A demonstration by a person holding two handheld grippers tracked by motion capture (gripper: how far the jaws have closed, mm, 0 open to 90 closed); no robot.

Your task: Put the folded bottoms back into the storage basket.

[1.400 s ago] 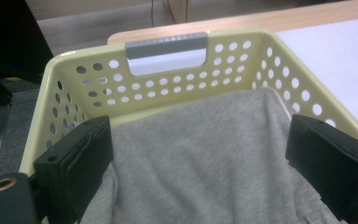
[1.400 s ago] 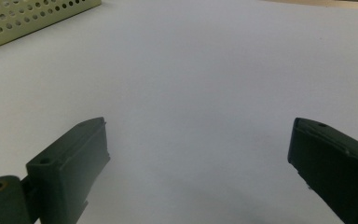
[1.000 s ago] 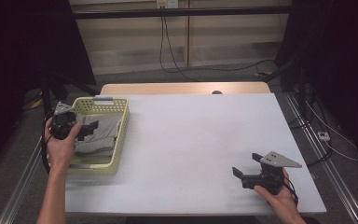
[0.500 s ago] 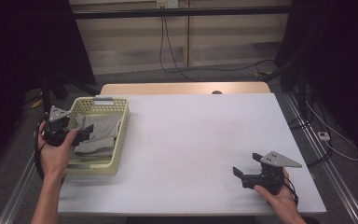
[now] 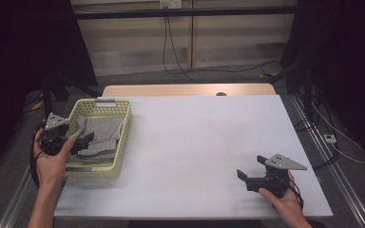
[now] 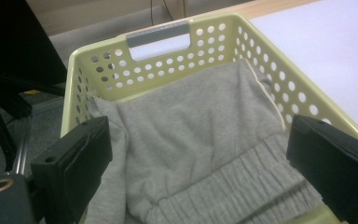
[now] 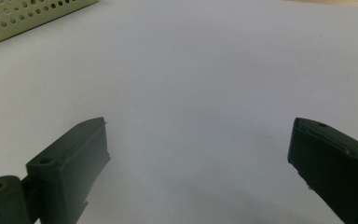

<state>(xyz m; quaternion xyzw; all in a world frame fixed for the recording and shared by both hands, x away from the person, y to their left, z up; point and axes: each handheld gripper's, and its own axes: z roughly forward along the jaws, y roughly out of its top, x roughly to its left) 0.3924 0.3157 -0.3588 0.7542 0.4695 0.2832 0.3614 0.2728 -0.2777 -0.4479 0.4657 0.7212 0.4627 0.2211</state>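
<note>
A pale yellow perforated basket [image 5: 122, 137] [image 6: 177, 44] stands on the left part of the white table [image 5: 204, 137]. A crumpled grey garment [image 5: 99, 135] [image 6: 200, 144] with a ribbed waistband lies inside it. My left gripper [image 5: 83, 141] [image 6: 200, 172] hovers over the basket's near left part, jaws open wide above the cloth, with nothing between them. My right gripper [image 5: 250, 172] [image 7: 200, 168] rests open low over the bare table at the near right, pointing left.
A corner of the basket [image 7: 28, 16] appears far off in the right gripper view. A wooden strip [image 5: 185, 90] runs along the table's far edge. Cables [image 5: 180, 52] lie on the floor behind, and a dark stand [image 6: 4, 93] rises left of the basket.
My left gripper has drawn back toward the near left of the basket, away from its middle. The right gripper has not moved.
</note>
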